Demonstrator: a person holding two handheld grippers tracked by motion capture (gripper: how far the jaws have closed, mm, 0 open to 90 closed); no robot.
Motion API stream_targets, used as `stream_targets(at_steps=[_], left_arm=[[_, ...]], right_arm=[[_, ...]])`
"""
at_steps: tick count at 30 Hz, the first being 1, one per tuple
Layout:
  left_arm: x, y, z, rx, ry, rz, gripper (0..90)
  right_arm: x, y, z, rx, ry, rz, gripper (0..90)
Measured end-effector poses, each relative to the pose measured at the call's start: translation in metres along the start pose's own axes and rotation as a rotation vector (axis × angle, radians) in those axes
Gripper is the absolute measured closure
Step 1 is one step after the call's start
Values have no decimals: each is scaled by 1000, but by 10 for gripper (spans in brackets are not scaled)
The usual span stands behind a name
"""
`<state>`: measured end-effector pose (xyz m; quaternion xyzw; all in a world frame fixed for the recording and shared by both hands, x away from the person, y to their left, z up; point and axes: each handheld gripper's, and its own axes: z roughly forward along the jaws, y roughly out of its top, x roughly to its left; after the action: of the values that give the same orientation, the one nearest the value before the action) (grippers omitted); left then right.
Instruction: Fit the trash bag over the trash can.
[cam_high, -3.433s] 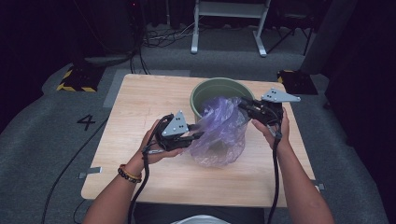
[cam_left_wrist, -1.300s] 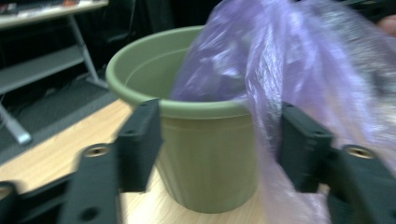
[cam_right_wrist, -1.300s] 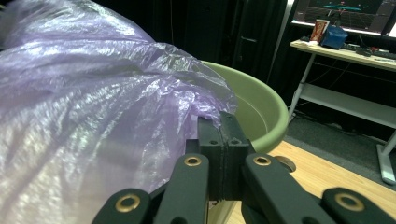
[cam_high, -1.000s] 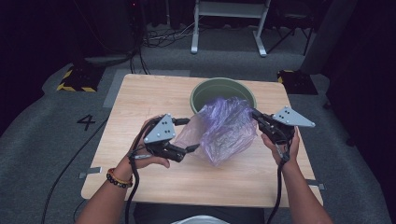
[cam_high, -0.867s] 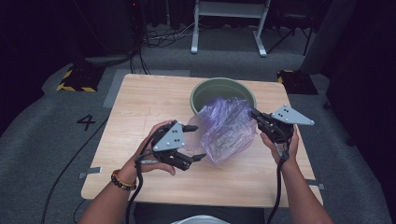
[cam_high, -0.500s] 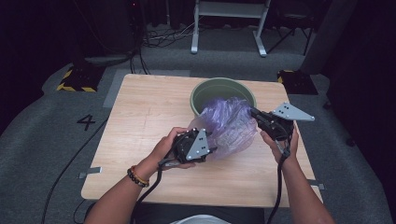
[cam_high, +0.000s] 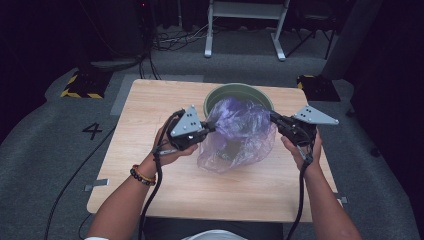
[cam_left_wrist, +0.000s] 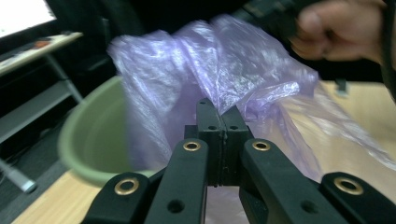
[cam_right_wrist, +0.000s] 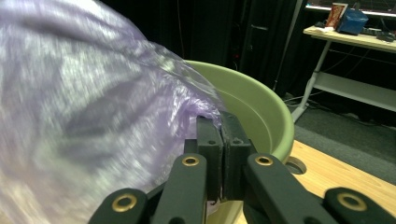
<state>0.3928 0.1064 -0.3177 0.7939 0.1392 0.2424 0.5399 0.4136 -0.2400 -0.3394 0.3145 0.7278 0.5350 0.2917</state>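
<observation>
A thin purple plastic bag (cam_high: 240, 132) hangs stretched between both grippers over the wooden table (cam_high: 150, 100), in front of a green basin (cam_high: 235, 89). My left gripper (cam_high: 210, 127) holds the bag's left edge. Its jaws have just been closing, and in the left gripper view the left gripper (cam_left_wrist: 222, 109) is shut with the bag (cam_left_wrist: 243, 79) film pinched between its pads, beside the basin (cam_left_wrist: 88, 140). My right gripper (cam_high: 274, 117) holds the bag's right edge. In the right gripper view the right gripper (cam_right_wrist: 219, 121) is shut on the bag (cam_right_wrist: 70, 116) next to the basin (cam_right_wrist: 261, 107) rim.
A white-framed stand (cam_high: 245, 10) rises behind the table. Yellow-and-black striped blocks (cam_high: 80, 85) lie on the floor at the left, near a "4" marking (cam_high: 92, 131). The other hand (cam_left_wrist: 336, 28) shows in the left gripper view.
The left gripper went from open and apart from the bag to its left edge, then shut on it. The bag now hangs spread between both grippers. The right gripper stayed put.
</observation>
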Motion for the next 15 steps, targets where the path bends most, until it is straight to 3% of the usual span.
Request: stream_targets(at_steps=[3,8,9,14,15], left_arm=[[20,0,1,5,71,-33,898],[38,-8,5,39,118,-78,899],[43,-11,7,56,135,-91,899],[60,-27,8,76,154,-175,899],[60,-30,7,70,147,-185,898]], right_arm=[[-7,-4,7,13,-13,15,866],[-13,-11,7,26,-51,19,821],[-16,-14,4,16,-55,24,720],[-18,-15,-4,14,-77,31,613],[-16,-15,-10,32,-103,8,531]])
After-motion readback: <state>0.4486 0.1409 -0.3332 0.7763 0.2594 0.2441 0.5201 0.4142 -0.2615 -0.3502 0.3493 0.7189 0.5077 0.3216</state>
